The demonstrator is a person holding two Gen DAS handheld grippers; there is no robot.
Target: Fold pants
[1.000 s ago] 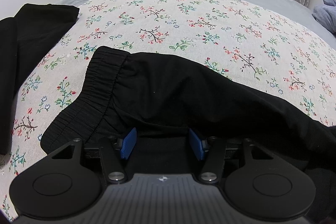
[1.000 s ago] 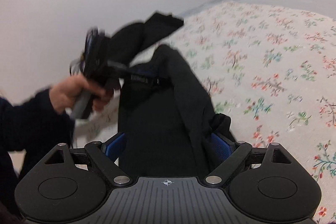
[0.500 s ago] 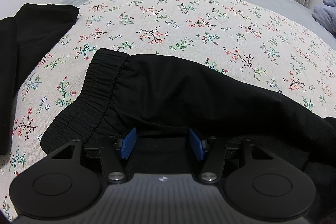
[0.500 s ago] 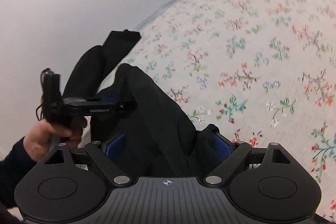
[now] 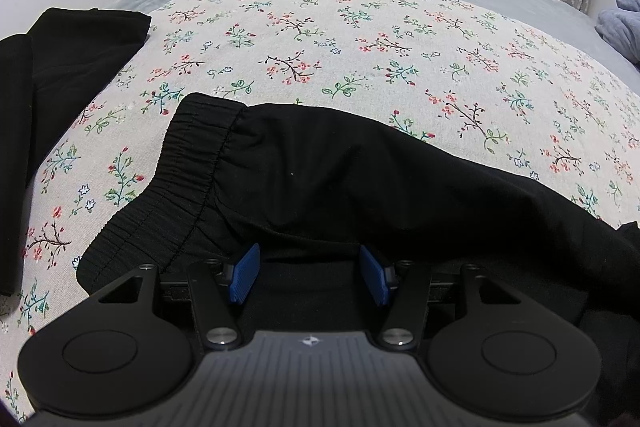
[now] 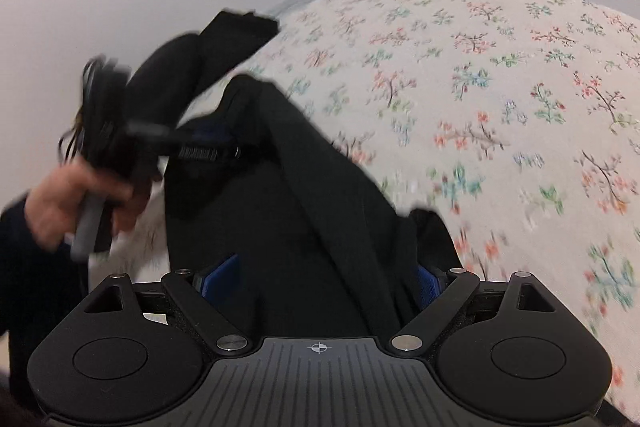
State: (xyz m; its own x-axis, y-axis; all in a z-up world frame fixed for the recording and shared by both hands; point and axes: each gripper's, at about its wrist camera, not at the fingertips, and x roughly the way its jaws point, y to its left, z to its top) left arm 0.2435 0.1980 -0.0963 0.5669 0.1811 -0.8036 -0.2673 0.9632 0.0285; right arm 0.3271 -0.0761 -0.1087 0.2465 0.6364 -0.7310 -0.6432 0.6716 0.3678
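Left wrist view: the black pants [image 5: 320, 179] lay on the floral bedspread [image 5: 400, 59] of the bed, elastic waistband [image 5: 188, 163] at the near left, the long axis running rightward out of view. The left tongs [image 5: 308, 277] stood with jaws parted, black fabric lying between and beneath the blue pads [image 5: 244, 273]; whether the pads pressed on the cloth could not be told. A second dark garment [image 5: 60, 67] lay at the far left, apart from the pants.

Right wrist view (blurred): the right tongs [image 6: 320, 281] stood wide, a bunched fold of the pants [image 6: 304, 195] filling the gap up to both pads; this read as a grasp on the leg end, though not with certainty. A hand [image 6: 68, 203] held the left tongs [image 6: 208, 147] at the far left, at the waist end.

Judgement: the pants stretched between the two tongs, the right nearer the leg end, so the coming fold would carry that end along the long axis toward the waistband.
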